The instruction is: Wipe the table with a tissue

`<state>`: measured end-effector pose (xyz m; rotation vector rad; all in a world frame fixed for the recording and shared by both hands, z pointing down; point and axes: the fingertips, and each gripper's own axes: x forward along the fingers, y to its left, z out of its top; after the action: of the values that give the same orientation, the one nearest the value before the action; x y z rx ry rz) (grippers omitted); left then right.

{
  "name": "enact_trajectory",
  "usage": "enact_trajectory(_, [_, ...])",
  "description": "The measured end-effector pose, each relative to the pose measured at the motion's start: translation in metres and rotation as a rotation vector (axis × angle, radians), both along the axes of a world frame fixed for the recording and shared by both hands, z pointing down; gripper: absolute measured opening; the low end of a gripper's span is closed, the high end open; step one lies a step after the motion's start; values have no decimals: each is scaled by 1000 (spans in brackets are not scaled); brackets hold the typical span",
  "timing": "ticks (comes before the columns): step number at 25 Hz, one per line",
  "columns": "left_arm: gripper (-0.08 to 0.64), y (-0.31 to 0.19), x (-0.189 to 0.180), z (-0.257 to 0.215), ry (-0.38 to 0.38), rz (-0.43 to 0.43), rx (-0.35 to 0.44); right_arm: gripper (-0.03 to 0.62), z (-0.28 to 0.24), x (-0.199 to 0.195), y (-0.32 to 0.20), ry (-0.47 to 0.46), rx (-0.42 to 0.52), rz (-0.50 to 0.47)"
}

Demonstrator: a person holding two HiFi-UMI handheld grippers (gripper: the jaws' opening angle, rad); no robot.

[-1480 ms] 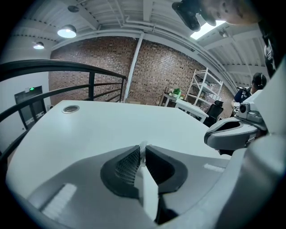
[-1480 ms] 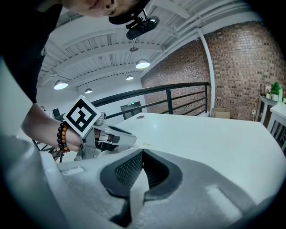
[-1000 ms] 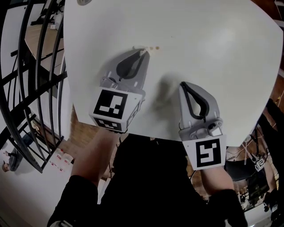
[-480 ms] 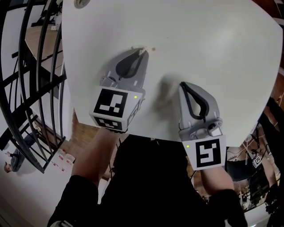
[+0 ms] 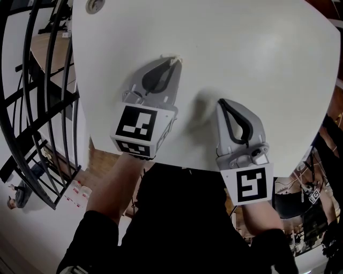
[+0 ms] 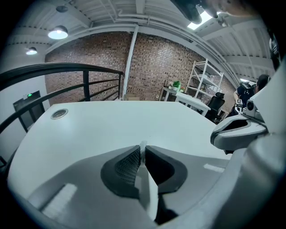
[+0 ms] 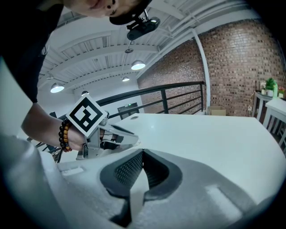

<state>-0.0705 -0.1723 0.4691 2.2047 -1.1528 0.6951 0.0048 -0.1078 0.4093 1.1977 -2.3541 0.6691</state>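
White table [image 5: 257, 64] — grommet [image 5: 95, 5] far corner, black railing [image 5: 32, 80] left; left gripper [image 5: 174, 63] pinching tissue [image 6: 143, 145], right gripper [image 5: 221, 103] clenched empty.

White paper tissue [image 5: 178, 60]: only a thin crumpled sliver shows, pinched between the closed jaws of the left gripper [image 5: 174, 64]. It lies over the smooth white rounded table [image 5: 252, 59], left of centre.

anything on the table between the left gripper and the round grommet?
Nothing: the table between the left gripper, shut on the tissue, and the grommet is bare. Head view and left gripper view both show it.
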Motion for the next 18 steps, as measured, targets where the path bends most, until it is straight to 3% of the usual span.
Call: enact_trajectory(18, [43,3,26,2,9,57,-19,-8,-4,18,2,0,20,46])
